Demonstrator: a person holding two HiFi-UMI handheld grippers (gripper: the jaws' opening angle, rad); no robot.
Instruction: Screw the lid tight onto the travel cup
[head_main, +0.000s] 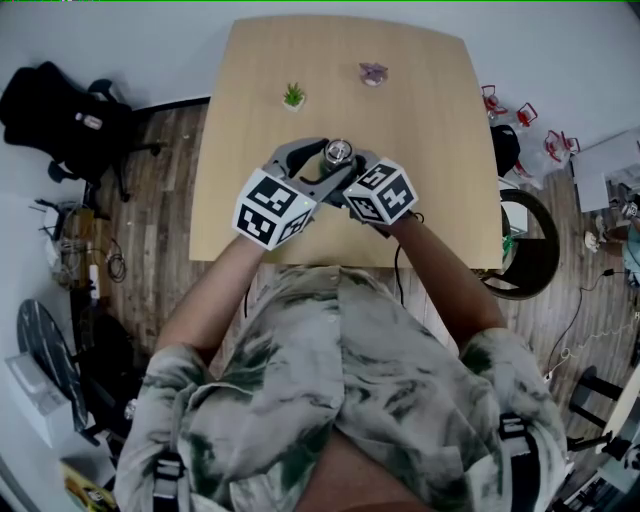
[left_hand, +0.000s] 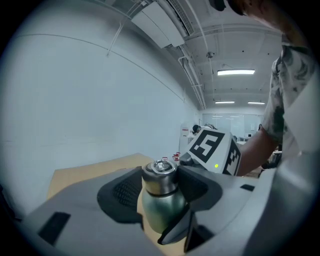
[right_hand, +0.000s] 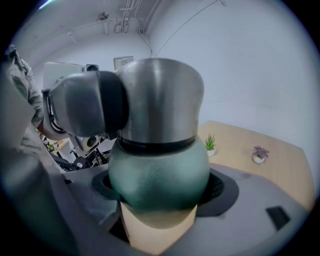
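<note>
- Standing upright on the pale wooden table (head_main: 440, 200), toward the person's side, the round-bodied green metal travel cup (right_hand: 157, 170) sits between the two grippers.
- The brushed-steel lid (left_hand: 160, 177), topped with a small ring, sits on the cup's neck, and a dark band marks the line where steel meets green.
- The left gripper (left_hand: 159, 187) has its grey jaws spread wide and closed against the lid, with a dark ribbed pad on either side of it.
- The right gripper (right_hand: 159, 195) clamps the green body lower down, its jaws pressed to both sides of the bulge.
- In the head view the two black-and-white marker cubes lie just beside each other in front of the person, the left one on the cup's left, the right one on its right.
- Farther across the table stand a small green potted plant (head_main: 293, 96) and a small purple potted plant (head_main: 373, 73), both well apart from the cup.
- Off the table's left side, a black office chair (head_main: 60, 110) stands on the dark plank floor (head_main: 160, 230).
</note>
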